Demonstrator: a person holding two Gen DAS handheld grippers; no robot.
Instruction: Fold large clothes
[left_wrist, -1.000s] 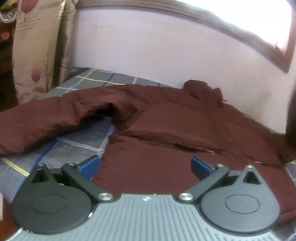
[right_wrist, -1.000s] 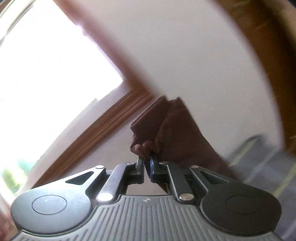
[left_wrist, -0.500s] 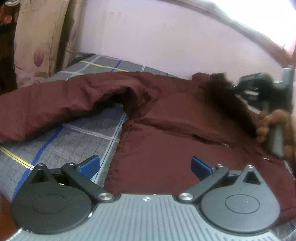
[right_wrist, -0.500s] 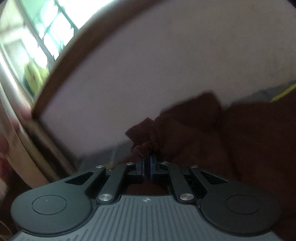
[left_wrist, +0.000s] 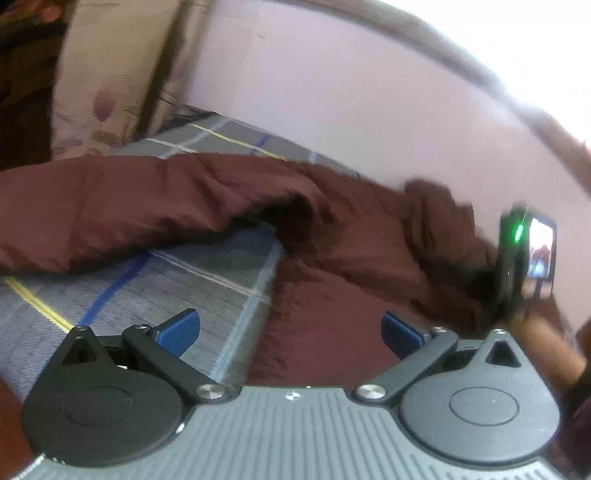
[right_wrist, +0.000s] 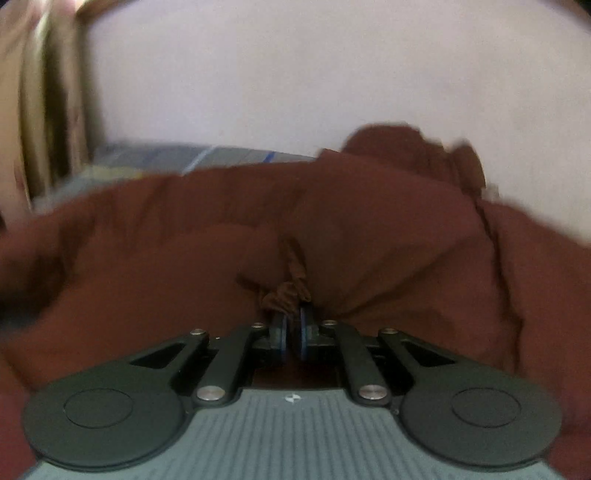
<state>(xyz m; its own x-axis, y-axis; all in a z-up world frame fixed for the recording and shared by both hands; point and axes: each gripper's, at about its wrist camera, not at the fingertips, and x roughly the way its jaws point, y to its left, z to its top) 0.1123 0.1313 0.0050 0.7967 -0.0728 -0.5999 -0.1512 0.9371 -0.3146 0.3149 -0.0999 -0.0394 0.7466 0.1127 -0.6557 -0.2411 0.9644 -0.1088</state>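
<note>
A dark maroon padded jacket (left_wrist: 351, 280) lies spread on a grey checked bed sheet (left_wrist: 155, 280), one sleeve (left_wrist: 110, 206) stretched out to the left. My left gripper (left_wrist: 291, 326) hovers open over the jacket's near edge, with nothing between its blue pads (left_wrist: 181, 326). In the right wrist view my right gripper (right_wrist: 293, 319) pinches a bunched sleeve cuff (right_wrist: 284, 291) low over the jacket's body (right_wrist: 388, 229). Its jaws are opening slightly, and the cuff is still between them. The right gripper's camera body (left_wrist: 535, 243) shows at the jacket's right side.
A pale wall (left_wrist: 351, 110) runs close behind the bed. A patterned curtain (left_wrist: 110, 74) hangs at the far left, and a wooden window frame (left_wrist: 517, 99) crosses the upper right. A forearm (left_wrist: 550, 347) reaches in at the right edge.
My right gripper swung down from in front of the window and rolled level, carrying the sleeve cuff onto the jacket's body. My left gripper drifted a little and stayed open.
</note>
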